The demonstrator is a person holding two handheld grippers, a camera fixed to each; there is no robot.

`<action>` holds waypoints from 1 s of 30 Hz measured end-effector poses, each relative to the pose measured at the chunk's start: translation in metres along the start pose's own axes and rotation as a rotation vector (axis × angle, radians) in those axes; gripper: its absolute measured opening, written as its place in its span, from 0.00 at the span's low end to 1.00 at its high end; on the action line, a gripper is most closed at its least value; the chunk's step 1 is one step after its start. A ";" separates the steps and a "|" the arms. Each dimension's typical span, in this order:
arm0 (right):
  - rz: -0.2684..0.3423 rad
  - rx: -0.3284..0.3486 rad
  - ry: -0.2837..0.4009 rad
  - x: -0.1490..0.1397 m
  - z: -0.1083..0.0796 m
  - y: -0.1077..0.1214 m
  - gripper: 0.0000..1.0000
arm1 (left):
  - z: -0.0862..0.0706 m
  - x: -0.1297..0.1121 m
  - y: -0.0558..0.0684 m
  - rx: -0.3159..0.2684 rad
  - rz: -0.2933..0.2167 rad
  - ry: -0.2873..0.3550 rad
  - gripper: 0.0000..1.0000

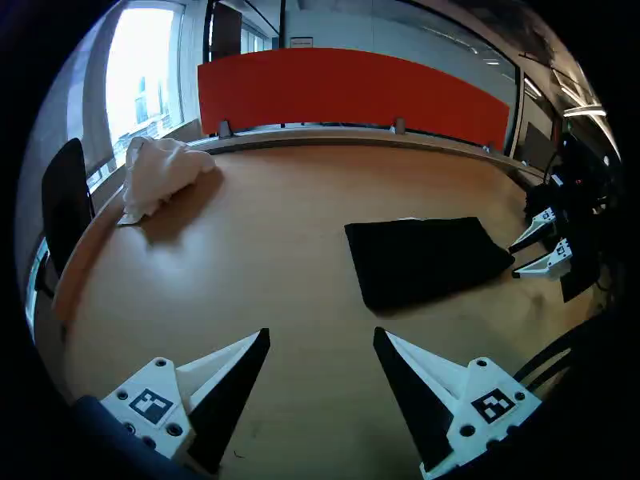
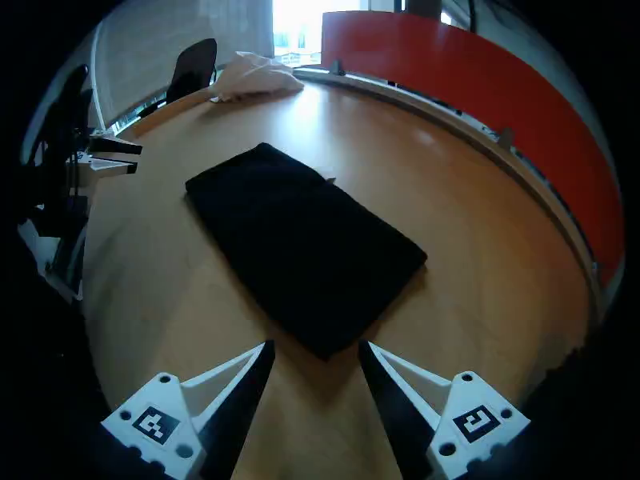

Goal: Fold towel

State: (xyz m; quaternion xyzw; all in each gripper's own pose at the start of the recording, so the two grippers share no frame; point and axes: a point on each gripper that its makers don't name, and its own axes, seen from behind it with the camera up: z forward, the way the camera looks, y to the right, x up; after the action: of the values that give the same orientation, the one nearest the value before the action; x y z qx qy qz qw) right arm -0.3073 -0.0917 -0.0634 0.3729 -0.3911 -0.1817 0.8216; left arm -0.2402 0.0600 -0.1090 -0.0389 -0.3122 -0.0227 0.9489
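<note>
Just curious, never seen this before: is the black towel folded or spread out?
Folded, it seems: the black towel lies flat on the table as a compact rectangle with thick, rounded edges.

Standing here, I can make out no words, numbers or brand names. The nearest thing to a label is a black-and-white square marker (image 1: 152, 402) on each finger of the left hand-held gripper (image 1: 320, 336), low in the left gripper view. The right hand-held gripper (image 2: 316, 346) carries the same patterns. A white sheet (image 1: 300, 42) posted at upper centre of the left gripper view is too small to read.
</note>
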 end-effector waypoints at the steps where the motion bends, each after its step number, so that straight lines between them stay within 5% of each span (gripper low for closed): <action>1: -0.002 0.002 -0.001 0.000 0.001 0.000 0.80 | -0.001 -0.001 -0.001 0.002 -0.003 0.004 0.96; 13: -0.025 0.007 -0.023 0.000 0.004 0.002 0.67 | -0.004 -0.011 -0.016 0.028 0.017 0.039 0.96; 30: 0.004 -0.001 -0.044 -0.006 0.004 0.004 0.25 | -0.007 -0.026 -0.023 0.034 0.017 0.033 0.96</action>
State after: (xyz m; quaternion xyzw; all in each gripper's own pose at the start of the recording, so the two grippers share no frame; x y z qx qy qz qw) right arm -0.3140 -0.0876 -0.0614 0.3677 -0.4097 -0.1882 0.8134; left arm -0.2585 0.0371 -0.1282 -0.0248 -0.2963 -0.0099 0.9547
